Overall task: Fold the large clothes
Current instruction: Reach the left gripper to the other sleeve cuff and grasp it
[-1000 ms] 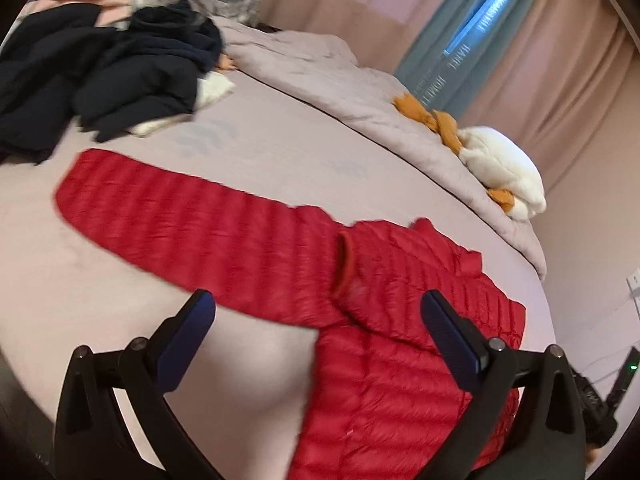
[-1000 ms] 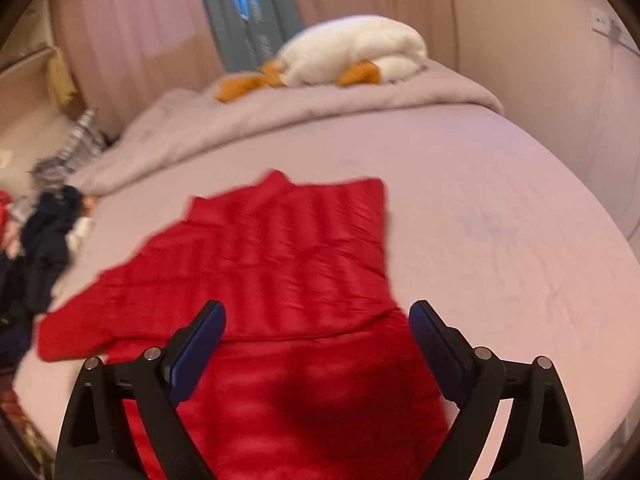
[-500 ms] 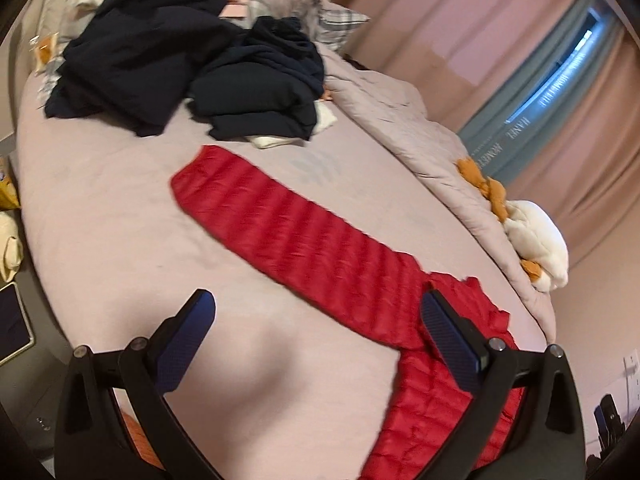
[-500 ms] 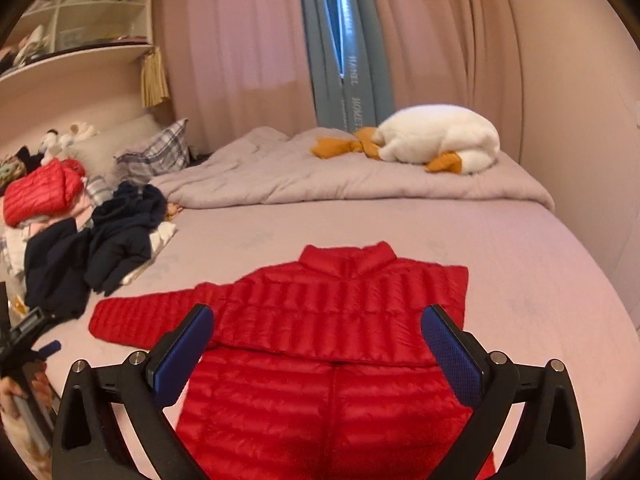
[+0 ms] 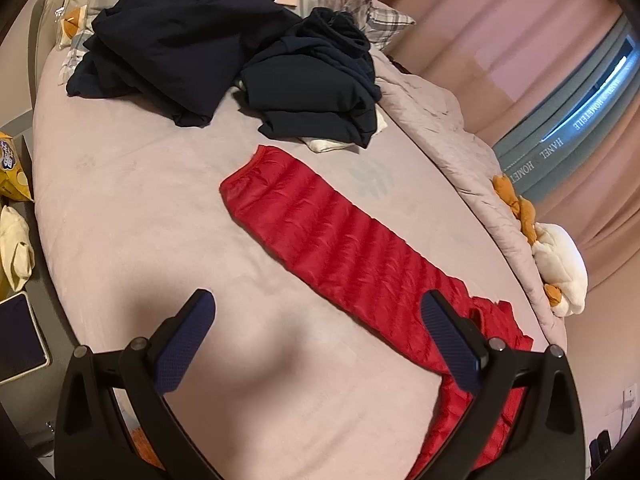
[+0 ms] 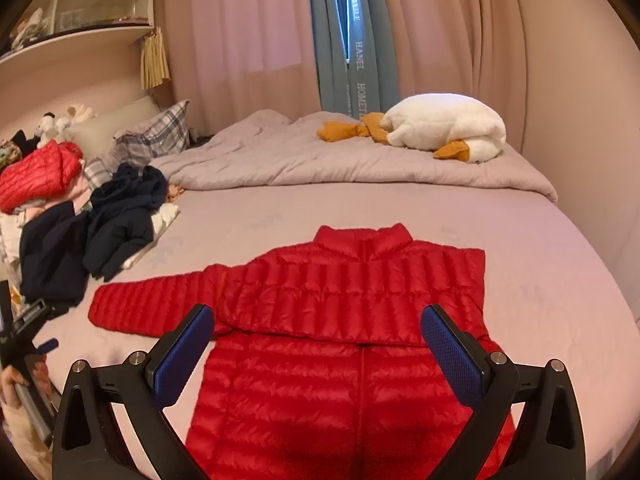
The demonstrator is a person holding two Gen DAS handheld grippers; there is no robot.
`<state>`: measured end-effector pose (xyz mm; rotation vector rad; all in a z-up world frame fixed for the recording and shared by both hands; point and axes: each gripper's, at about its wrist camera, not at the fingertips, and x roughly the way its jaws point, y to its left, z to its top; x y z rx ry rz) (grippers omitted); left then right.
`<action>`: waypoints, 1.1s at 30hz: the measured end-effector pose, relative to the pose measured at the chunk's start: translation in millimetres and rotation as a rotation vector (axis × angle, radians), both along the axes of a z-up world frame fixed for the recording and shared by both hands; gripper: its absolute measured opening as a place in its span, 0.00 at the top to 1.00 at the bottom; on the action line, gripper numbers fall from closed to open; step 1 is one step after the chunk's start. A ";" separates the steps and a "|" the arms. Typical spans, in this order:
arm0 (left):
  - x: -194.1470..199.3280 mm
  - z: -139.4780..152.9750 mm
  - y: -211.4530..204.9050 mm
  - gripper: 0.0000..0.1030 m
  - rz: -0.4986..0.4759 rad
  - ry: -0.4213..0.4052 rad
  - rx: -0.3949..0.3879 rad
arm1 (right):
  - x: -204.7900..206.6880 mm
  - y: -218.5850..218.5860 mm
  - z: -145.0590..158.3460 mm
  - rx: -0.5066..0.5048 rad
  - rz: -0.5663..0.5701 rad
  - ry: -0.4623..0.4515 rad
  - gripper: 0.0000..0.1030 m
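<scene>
My left gripper [image 5: 319, 320] is matte black plastic — two broad arms with triangular cut-outs, each curving up to a finger. The finger pads [image 5: 450, 344] are dark navy with a fine dimpled grid, and round silver screws sit at the joints behind them. My right gripper [image 6: 318, 334] has the same black frame and screws, though its pads [image 6: 450, 350] look a brighter blue. At the right view's left edge shows my hand [image 6: 16, 376] — bare skin, pale sleeve below.
</scene>
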<state>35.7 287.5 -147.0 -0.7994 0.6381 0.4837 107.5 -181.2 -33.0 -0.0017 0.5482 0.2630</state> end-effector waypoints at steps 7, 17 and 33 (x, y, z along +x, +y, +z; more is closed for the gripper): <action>13.9 -23.1 27.0 0.01 0.031 -0.018 -0.051 | 0.6 4.9 -2.5 -0.001 -0.008 0.015 0.01; 37.5 -61.0 65.4 0.06 0.070 0.008 -0.149 | -1.2 1.9 -12.2 0.035 -0.043 0.043 0.01; 58.2 -98.9 98.7 0.48 0.109 -0.056 -0.267 | 3.4 2.2 -15.7 0.088 -0.041 0.068 0.01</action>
